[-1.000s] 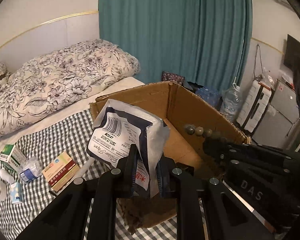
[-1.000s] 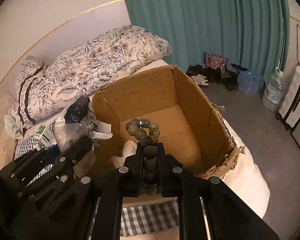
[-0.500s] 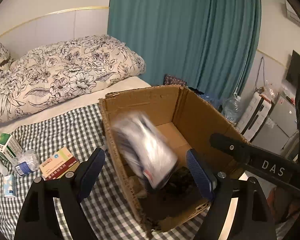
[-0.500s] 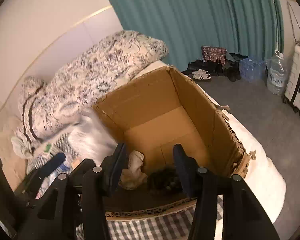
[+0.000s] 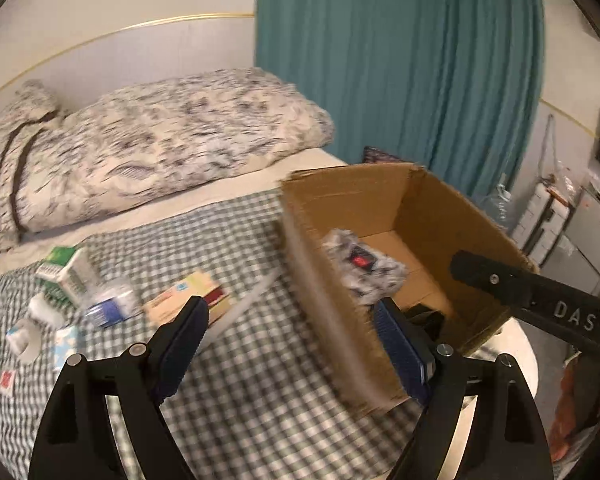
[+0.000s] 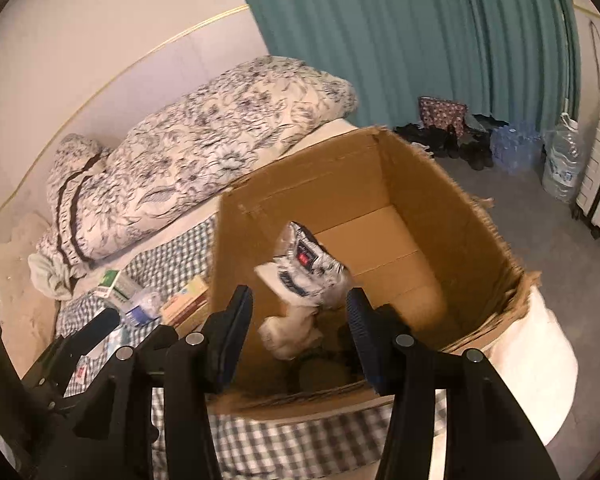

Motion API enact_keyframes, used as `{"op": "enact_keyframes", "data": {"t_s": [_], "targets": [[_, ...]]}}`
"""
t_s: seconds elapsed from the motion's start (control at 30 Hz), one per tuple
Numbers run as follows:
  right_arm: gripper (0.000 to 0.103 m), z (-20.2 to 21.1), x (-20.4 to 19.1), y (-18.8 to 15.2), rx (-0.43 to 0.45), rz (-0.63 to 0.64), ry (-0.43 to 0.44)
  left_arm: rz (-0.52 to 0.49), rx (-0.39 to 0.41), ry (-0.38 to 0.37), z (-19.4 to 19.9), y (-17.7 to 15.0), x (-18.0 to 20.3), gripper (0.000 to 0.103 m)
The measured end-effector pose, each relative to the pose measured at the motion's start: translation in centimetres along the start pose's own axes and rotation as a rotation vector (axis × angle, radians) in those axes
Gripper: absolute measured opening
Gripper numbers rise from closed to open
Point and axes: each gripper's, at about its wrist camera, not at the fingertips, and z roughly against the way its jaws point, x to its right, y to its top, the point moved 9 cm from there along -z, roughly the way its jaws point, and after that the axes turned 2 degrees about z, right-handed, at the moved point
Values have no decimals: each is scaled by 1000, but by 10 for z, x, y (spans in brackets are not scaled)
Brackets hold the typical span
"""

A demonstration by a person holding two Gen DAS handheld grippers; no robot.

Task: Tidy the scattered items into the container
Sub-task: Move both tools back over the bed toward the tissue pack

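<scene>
Black angular tongs with blue ribbed pads, silver screws, white "DAS" lettering.

Right gripper jaws apart over cardboard box, white packet inside, checked bedsheet

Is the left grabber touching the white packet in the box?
Apart. In the left wrist view the left gripper stands wide open with nothing between its fingers, and the white packet lies beyond them inside the cardboard box.

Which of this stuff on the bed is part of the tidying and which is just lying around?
Job: box, packet inside it, cartons, green carton, small bottles.
Not job: pillow, curtain, shoes, water bottle.
</scene>
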Motion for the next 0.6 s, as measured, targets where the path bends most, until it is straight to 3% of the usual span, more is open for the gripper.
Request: {"op": "enact_keyframes", "data": {"t_s": [0.6], "targets": [[49, 11, -165, -72, -49, 187, 123, 187, 54, 216, 101, -48, -176, 88]]}}
